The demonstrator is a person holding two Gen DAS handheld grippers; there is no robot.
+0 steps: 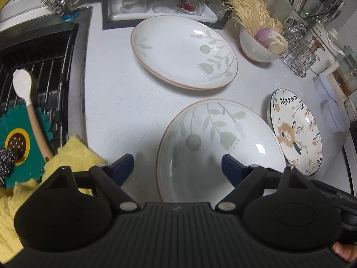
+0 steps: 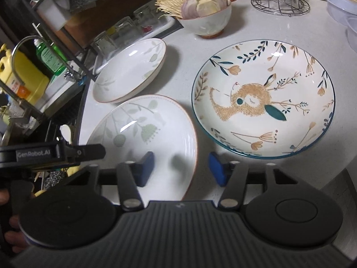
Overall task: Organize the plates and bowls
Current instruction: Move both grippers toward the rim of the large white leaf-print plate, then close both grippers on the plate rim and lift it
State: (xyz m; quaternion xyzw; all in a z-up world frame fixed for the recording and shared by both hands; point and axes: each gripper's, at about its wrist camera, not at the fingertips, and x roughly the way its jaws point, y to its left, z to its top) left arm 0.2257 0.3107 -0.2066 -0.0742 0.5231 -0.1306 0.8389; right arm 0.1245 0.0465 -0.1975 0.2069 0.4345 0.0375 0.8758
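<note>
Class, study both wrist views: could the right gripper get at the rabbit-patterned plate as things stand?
Probably yes. The right gripper is open and empty, the rabbit plate lies just ahead to its right on the counter, nothing stacked on it or between.

Three plates and one bowl lie on the white desk [image 1: 116, 93]. The near leaf plate [image 1: 223, 151] is white with pale green leaves and a thin brown rim; it lies flat and is empty. The far leaf plate [image 1: 183, 51] has the same pattern and also lies flat and empty, a little apart from the first. The flower plate [image 2: 263, 98], with a blue-green rim and an orange animal drawing, lies just beside the near leaf plate. The white bowl [image 2: 207, 22] stands upright behind them, filled with enoki mushrooms and onion slices.
</note>
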